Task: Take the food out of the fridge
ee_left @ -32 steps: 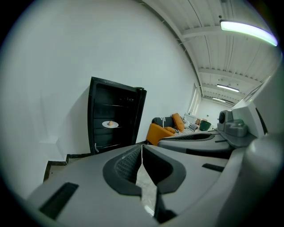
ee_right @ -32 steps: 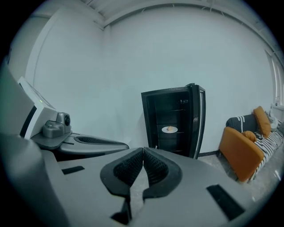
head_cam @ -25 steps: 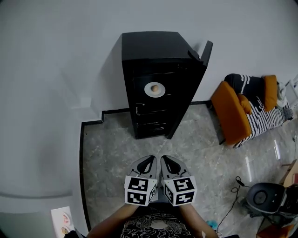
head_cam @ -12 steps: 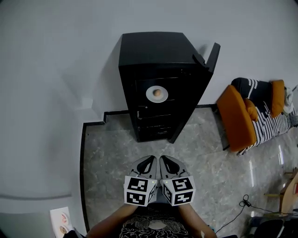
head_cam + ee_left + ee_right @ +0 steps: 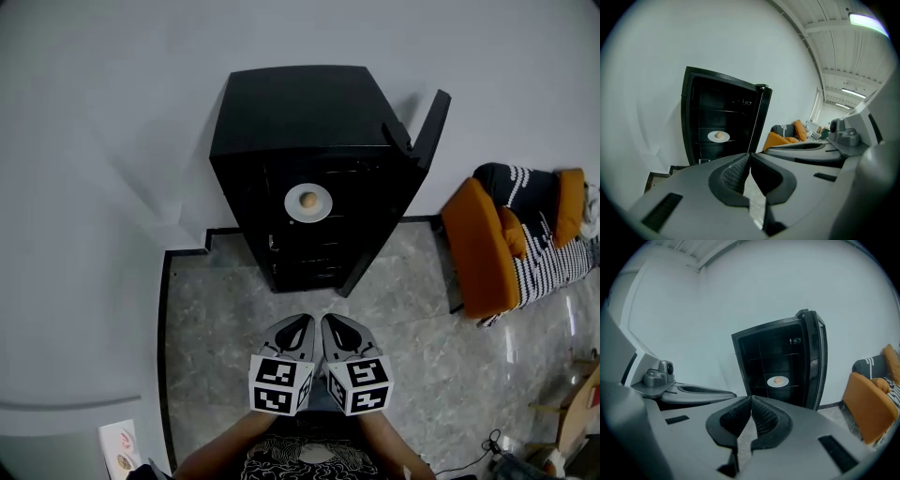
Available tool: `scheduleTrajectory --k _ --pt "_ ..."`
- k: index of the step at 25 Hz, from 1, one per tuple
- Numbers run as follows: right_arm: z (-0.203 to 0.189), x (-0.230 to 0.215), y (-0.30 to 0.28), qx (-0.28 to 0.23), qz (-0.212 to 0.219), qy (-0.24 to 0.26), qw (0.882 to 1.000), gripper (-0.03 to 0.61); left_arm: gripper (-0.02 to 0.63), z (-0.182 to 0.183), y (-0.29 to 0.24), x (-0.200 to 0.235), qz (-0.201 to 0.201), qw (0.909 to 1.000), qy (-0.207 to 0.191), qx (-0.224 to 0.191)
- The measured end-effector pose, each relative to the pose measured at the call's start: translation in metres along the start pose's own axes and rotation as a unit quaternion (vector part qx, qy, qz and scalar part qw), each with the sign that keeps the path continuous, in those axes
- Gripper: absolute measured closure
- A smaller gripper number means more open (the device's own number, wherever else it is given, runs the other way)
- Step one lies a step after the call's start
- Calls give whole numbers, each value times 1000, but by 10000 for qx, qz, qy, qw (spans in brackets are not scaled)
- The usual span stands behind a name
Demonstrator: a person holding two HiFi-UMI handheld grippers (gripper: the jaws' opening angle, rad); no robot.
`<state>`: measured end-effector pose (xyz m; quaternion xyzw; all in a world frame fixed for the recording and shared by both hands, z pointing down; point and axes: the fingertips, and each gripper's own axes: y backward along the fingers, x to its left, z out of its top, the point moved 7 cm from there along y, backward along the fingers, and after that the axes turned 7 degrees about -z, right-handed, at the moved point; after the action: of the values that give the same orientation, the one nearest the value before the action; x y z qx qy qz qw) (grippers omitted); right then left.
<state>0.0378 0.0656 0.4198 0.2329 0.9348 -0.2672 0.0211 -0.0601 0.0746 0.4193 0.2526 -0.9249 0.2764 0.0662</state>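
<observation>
A black fridge point(image 5: 309, 112) stands against the white wall, its door point(image 5: 427, 131) swung open to the right. On a middle shelf sits a white plate point(image 5: 308, 202) with a small round tan piece of food point(image 5: 307, 199) on it; the same plate point(image 5: 718, 136) point(image 5: 778, 381) shows in both gripper views. My left gripper point(image 5: 298, 322) and right gripper point(image 5: 330, 322) are side by side, well short of the fridge, both shut and empty. Their tips point toward the fridge.
The floor point(image 5: 225, 319) is grey stone with a black skirting border point(image 5: 167, 309) along the wall. An orange and striped sofa point(image 5: 506, 244) stands at the right. A paper sheet point(image 5: 119, 445) lies at the lower left.
The fridge has grown larger and shifted left in the head view as I came closer. The sofa slid right, and the grey device at lower right left the frame. Both grippers stayed shut.
</observation>
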Motion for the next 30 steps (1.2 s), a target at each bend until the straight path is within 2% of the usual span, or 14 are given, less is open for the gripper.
scheduleTrajectory --k 9,16,19,21,25,30 --pt "23 -48 -23 -50 173 -41 9998 557 592 27 -47 -3 74 9997 155 -175" --pt "37 -76 -29 -160 330 -70 9993 557 592 35 -75 -9 -134 9969 712 -308" --pt "40 -83 -31 -192 382 -79 9991 557 594 38 -82 -8 -236 9921 1138 -469" --pt "40 -86 -31 -201 401 -74 9990 557 594 36 -84 -5 -349 9851 1559 -635" --pt "40 -87 -30 -178 419 -15 9990 557 598 28 -87 4 -593 9642 2403 -954" --pt "42 -84 -32 -138 496 179 9985 557 598 18 -86 20 -747 9320 3251 -1415"
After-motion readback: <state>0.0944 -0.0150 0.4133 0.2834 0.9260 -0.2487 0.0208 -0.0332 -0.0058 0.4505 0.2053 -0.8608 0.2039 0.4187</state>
